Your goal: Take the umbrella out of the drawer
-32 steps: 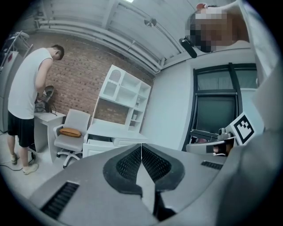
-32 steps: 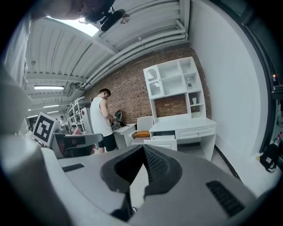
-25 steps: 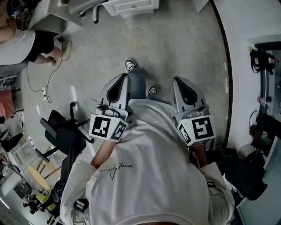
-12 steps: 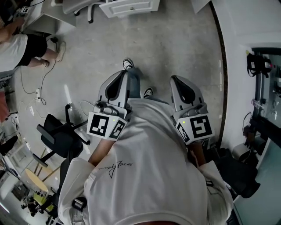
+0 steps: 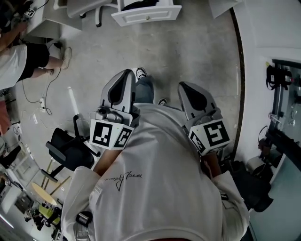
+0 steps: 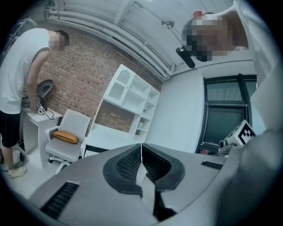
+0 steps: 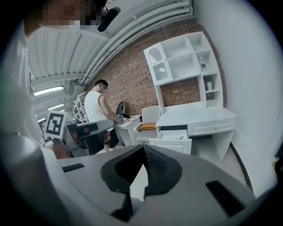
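A person in a white T-shirt (image 5: 155,188) fills the lower middle of the frame. This person holds the left gripper (image 5: 125,75) and the right gripper (image 5: 185,87) forward over the grey floor (image 5: 197,47), each with its jaws together. At the top centre a white drawer (image 5: 146,15) stands pulled open, with a dark thing (image 5: 138,4) inside. A second person (image 5: 21,59) is at the upper left, and a black chair (image 5: 66,150) is near the left edge.

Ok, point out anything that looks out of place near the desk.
One drawer of the white desk stands pulled out, while the neighbouring drawer is shut. The head view shows a dark item inside the open one, too unclear to name. Nothing looks spilled or damaged.
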The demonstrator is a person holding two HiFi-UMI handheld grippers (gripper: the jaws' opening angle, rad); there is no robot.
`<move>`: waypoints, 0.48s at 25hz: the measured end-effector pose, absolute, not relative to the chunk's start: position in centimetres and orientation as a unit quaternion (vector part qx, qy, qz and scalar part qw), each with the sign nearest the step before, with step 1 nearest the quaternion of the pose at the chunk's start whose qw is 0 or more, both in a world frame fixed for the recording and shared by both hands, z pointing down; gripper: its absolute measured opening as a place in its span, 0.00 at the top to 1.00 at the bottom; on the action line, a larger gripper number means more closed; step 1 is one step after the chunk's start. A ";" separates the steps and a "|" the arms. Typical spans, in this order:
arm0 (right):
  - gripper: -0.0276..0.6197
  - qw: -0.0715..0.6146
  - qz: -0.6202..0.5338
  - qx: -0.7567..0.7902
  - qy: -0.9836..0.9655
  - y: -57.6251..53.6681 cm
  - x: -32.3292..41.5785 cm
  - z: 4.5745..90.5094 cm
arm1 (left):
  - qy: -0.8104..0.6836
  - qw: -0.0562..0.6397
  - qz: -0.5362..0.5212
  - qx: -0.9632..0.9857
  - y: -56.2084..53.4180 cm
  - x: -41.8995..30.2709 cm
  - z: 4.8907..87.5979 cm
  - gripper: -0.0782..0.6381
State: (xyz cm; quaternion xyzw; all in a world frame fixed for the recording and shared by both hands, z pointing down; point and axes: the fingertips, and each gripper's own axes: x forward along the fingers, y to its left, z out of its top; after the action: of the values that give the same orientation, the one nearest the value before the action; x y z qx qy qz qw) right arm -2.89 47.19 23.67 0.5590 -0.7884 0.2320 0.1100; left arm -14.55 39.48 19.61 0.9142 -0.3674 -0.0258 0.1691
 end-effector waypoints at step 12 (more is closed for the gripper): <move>0.92 0.082 0.221 0.608 -0.758 34.8 -3.0 22.4 | -0.372 0.160 0.018 0.914 27.4 -16.7 20.2 0.87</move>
State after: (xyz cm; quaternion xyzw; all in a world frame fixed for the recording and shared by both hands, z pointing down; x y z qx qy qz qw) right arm -3.00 34.78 22.37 0.6076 -0.7584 0.2213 0.0821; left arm -16.72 27.40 20.18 0.9140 -0.3724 0.0183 0.1599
